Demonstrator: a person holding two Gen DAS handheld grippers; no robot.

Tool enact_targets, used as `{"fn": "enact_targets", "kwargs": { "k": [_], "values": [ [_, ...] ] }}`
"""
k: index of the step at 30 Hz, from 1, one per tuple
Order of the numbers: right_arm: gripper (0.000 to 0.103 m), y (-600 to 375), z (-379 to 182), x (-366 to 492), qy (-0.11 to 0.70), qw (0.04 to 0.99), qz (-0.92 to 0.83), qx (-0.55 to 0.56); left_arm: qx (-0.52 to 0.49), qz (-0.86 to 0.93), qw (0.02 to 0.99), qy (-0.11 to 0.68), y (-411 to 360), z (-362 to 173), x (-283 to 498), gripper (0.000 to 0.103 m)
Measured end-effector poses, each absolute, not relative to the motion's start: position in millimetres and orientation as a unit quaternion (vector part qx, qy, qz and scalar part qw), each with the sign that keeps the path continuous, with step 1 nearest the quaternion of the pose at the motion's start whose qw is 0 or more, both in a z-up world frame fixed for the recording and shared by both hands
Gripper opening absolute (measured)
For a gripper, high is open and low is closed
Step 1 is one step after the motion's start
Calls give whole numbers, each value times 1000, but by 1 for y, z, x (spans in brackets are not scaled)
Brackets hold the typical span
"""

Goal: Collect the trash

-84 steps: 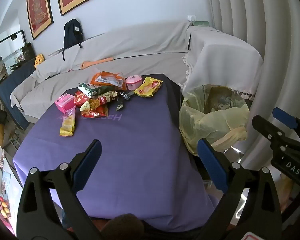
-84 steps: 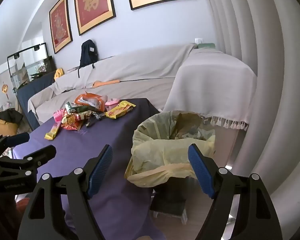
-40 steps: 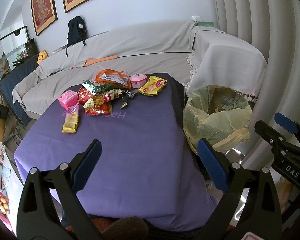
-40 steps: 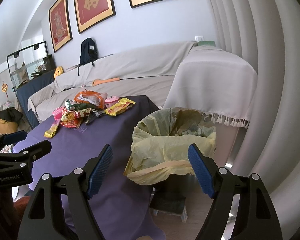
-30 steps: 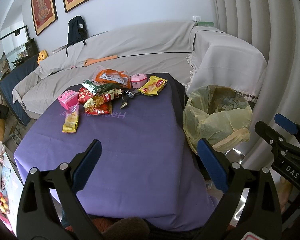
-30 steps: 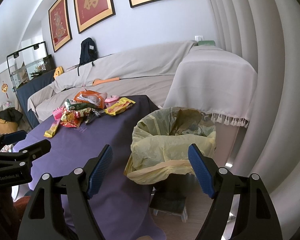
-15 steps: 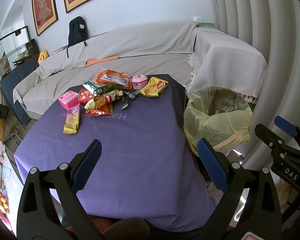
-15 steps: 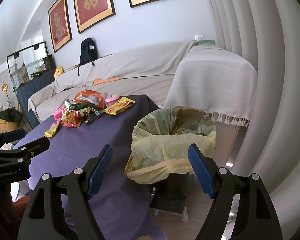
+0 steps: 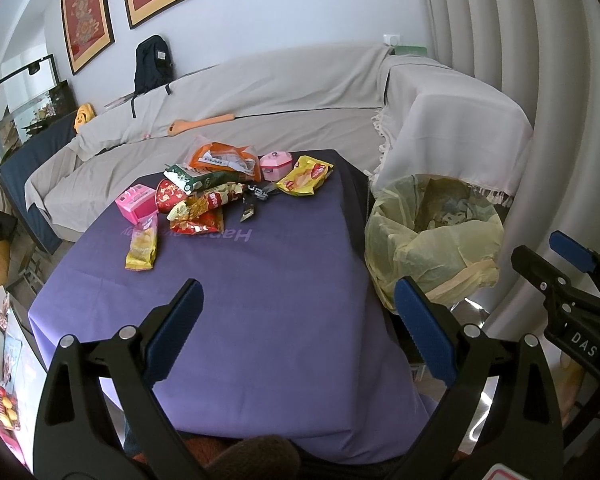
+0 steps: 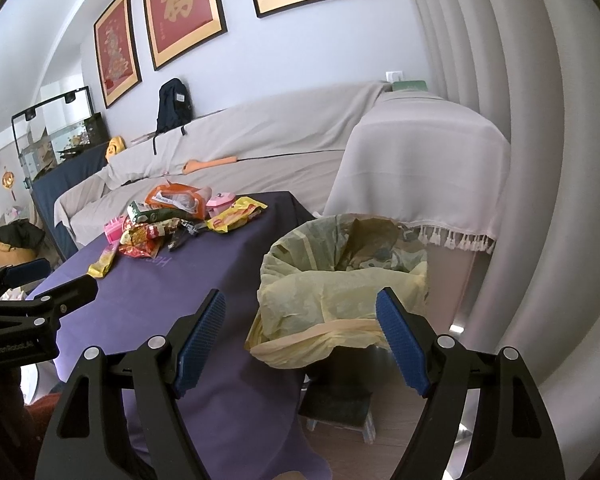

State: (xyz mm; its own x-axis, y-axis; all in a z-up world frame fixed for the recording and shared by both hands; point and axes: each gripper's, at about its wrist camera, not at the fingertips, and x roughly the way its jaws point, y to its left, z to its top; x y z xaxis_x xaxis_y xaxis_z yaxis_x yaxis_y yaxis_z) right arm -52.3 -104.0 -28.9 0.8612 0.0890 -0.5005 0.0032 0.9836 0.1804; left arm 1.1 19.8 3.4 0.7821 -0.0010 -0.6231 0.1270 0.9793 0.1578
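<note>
Nearest me, the left claw point(image 9: 296, 328) hovers with jaws spread wide and empty over the near edge of the purple surface point(image 9: 260, 300); the right claw point(image 10: 300, 340), equally agape and empty, hangs off the surface's right edge, facing the lined bin point(image 10: 340, 280). The snack wrappers point(image 9: 204, 204) lie heaped toward the far left corner, well apart from both claws, straight ahead of the left one, which looks the nearer.
</note>
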Motion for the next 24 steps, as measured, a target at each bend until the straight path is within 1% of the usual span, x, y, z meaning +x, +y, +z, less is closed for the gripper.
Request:
{"fn": "enact_targets", "kwargs": {
  "k": [17,24],
  "values": [
    [74,-107,-27,-50,265,960,20,90,95,-35,938,331,8,4,2,92],
    [74,-108,-28,-41,277,957,16,88,71,-46,930,357,14,-3,14,92]
  ]
}}
